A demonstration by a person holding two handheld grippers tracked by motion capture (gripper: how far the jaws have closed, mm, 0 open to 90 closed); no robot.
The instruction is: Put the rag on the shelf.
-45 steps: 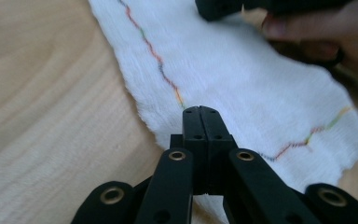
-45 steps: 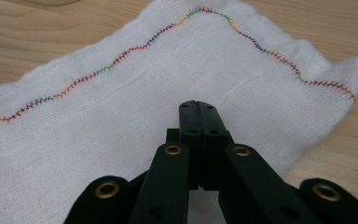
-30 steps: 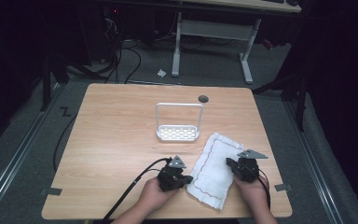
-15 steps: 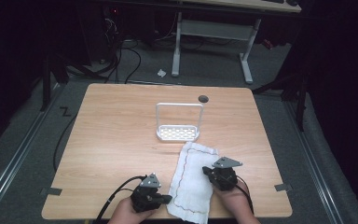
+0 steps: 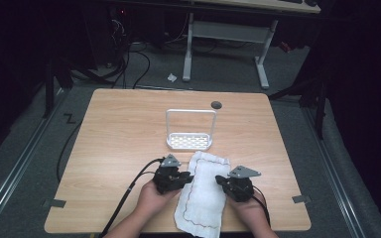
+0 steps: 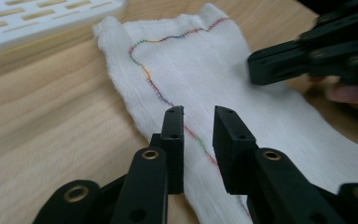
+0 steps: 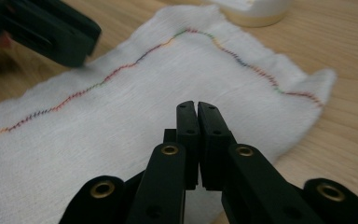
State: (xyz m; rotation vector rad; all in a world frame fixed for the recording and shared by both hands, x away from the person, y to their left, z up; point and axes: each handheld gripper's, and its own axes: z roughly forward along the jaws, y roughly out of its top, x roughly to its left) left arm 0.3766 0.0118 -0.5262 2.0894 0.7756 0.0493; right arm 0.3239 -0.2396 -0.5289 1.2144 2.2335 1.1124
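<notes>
Two grippers work one white cloth on a wooden table (image 5: 119, 144), the biggest thing here, bare over most of its top. The cloth (image 5: 203, 193) comes next: a long white rag with a wavy coloured stitch line near its border, lying flat at the near edge, its near end hanging just over that edge between the two hands. Its far end stops just short of a white slotted rack (image 5: 189, 141) with a tall hoop handle, standing upright near the table's middle. Beyond the rack sits a small dark round cap (image 5: 216, 104) set in the tabletop.

The left gripper (image 6: 198, 123) rests at the cloth's left border, jaws parted, one either side of the stitch line, gripping nothing; I judge it is lined up to pinch that edge. The right gripper (image 7: 196, 109) lies on the cloth's right side with its jaws pressed together. It looks set to pin or drag the cloth, though whether any fabric is caught between the tips is hard to make out from behind them.

The cloth's near end is cut off by the bottom of the high view. The person's forearms are cut off there too.
</notes>
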